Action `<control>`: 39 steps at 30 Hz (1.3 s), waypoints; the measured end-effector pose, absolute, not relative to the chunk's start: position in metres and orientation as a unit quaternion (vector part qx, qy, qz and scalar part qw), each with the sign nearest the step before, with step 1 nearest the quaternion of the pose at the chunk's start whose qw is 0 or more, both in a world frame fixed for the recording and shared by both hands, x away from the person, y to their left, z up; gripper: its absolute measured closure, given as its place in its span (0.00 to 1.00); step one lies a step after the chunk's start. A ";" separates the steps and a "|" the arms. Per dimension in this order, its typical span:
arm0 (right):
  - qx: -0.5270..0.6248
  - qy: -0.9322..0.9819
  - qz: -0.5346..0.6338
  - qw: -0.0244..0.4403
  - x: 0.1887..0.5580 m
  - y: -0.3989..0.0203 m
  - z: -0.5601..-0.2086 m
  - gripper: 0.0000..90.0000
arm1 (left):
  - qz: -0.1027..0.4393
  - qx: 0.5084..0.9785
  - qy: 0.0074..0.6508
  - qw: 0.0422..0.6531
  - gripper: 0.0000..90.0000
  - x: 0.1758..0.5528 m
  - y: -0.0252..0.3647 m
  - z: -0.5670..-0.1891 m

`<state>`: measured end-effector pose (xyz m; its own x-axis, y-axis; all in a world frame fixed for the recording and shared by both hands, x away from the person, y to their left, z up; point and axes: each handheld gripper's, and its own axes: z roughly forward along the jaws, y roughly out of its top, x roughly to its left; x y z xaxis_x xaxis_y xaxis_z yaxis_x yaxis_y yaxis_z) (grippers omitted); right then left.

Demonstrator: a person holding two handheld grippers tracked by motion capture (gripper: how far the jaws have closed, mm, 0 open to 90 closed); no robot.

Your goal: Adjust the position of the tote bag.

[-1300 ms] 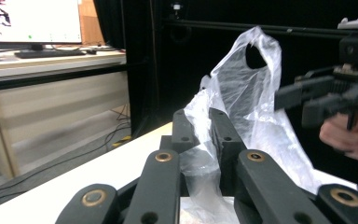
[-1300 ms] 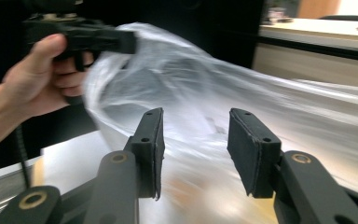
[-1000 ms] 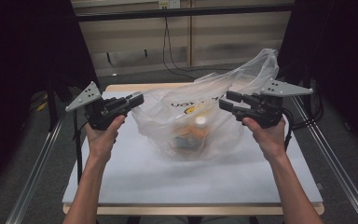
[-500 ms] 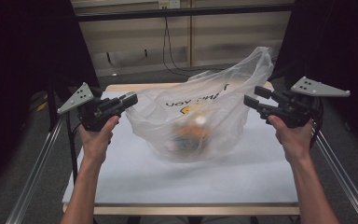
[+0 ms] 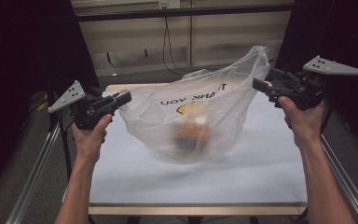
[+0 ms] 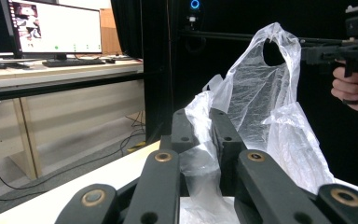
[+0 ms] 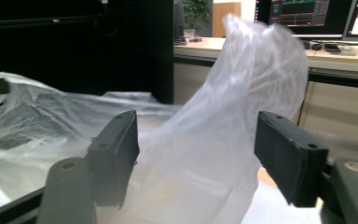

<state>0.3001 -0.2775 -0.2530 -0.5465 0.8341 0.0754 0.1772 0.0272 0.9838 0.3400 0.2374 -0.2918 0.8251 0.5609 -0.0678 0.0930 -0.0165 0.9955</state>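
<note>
My left fingers (image 6: 200, 135) are pinching the bag's (image 5: 191, 116) edge, holding it over the worktop (image 5: 261, 163). My right fingers (image 7: 196, 158) have just been spreading, film lying loose between them.

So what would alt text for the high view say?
A person stretches a clear plastic bag above a white table. The left gripper pinches one edge; the right gripper, jaws just opened, has the other handle between them.
</note>
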 end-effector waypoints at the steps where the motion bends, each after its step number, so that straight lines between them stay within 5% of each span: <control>1: 0.385 0.658 0.583 0.282 0.302 -0.277 -0.251 0.31 | 0.177 0.691 0.235 0.661 0.92 0.340 0.238 -0.291; 9: 0.375 0.664 0.594 0.258 0.322 -0.271 -0.236 0.31 | 0.179 0.695 0.228 0.658 0.92 0.340 0.236 -0.288; 15: 0.372 0.668 0.595 0.247 0.330 -0.266 -0.234 0.63 | 0.182 0.696 0.226 0.657 0.92 0.339 0.240 -0.283; 17: 0.365 0.669 0.606 0.230 0.330 -0.264 -0.236 0.67 | 0.184 0.700 0.224 0.652 0.92 0.337 0.239 -0.283; 20: 0.351 0.677 0.610 0.214 0.327 -0.258 -0.247 0.92 | 0.183 0.705 0.221 0.648 0.92 0.335 0.237 -0.286; 23: 0.326 0.688 0.621 0.186 0.323 -0.254 -0.256 0.96 | 0.180 0.713 0.219 0.642 0.92 0.334 0.235 -0.290; 39: 0.342 0.679 0.621 0.191 0.301 -0.271 -0.294 0.99 | 0.175 0.731 0.246 0.612 0.92 0.336 0.243 -0.325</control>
<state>0.3011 -0.2715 -0.2943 -0.6940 0.7008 0.1653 0.2274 -0.0045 0.9738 0.3364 0.2430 -0.3246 0.8183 0.5730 -0.0454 0.1453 -0.1299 0.9808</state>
